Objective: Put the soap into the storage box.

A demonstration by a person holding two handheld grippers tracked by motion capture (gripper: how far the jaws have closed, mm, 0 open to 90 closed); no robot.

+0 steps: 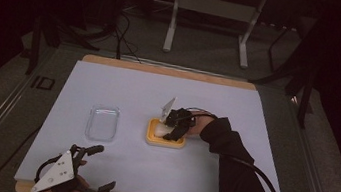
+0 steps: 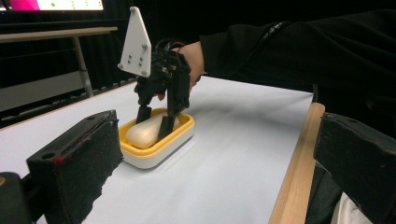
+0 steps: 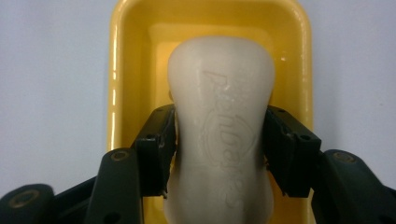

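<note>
High view first: the right gripper is down in the yellow soap dish a bit right of the middle of the white table cover, with the black sleeve coming in from about 5 o'clock. You can barely make out the white soap bar from up here. A clear plastic lid sits at roughly 9 o'clock from the dish, well apart from it. The left gripper is down near the front wooden edge at 7 o'clock, jaws spread wide, nothing in them.

Left gripper view: its own two padded jaws stand far apart at the bottom corners, and between them you see the dish side-on (white base under the yellow tray, which the top view doesn't give you). The right gripper reaches down with one jaw on each side of the soap.

Right gripper view: close-up straight down. Both jaws press against the long sides of the soap, so it's clamped on the bar, still lying in the dish. There's embossed lettering on top, too soft to read.
</note>
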